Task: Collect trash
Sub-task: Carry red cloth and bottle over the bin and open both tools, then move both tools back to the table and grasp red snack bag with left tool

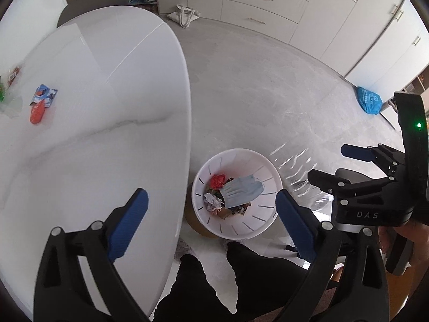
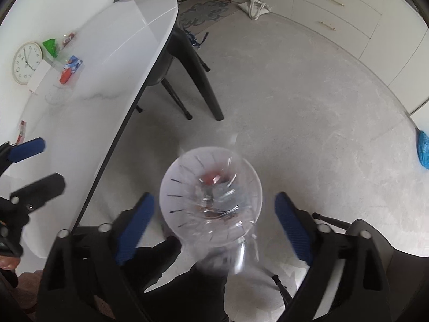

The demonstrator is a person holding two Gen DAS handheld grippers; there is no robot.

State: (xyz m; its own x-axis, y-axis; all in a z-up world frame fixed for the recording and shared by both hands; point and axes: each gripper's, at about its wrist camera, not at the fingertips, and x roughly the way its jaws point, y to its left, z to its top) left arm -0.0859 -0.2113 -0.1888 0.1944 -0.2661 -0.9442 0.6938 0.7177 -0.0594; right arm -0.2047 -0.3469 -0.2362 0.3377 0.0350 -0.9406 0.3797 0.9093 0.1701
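Left wrist view, scanned from the left: remaining trash lying well apart from the bin, at the far left of the white tabletop (image 1: 93, 147). Crumpled orange-and-blue snack wrapper (image 1: 40, 102) there, with a green scrap (image 2: 51, 47) and a small red packet (image 1: 14, 73) beyond it.

Likely all light, thin and crackly film, prone to skating on the glossy marble. Best pinched across a raised crease or bunched edge, not pressed flat; no risk of breakage, some of it springing out of a loose hold.

Left gripper (image 1: 211, 196) spread wide and empty, its blue fingers (image 1: 128, 228) framing the tabletop edge and the bin.

On the floor just right of the tabletop, white slotted bin (image 1: 241, 151) already holding a blue face mask (image 1: 241, 190), a red crumpled wrapper (image 1: 218, 181) and wadded tissue (image 1: 213, 202).

Further right, clear plastic sheet (image 1: 295, 166), motion-blurred, above the bin's right rim. Cannot tell whether touching anything. Probably almost weightless, floppy, apt to drift sideways.

Right gripper (image 2: 214, 198) also gaping wide, gripping nothing, poised directly over the bin with the blurred plastic between its fingers.
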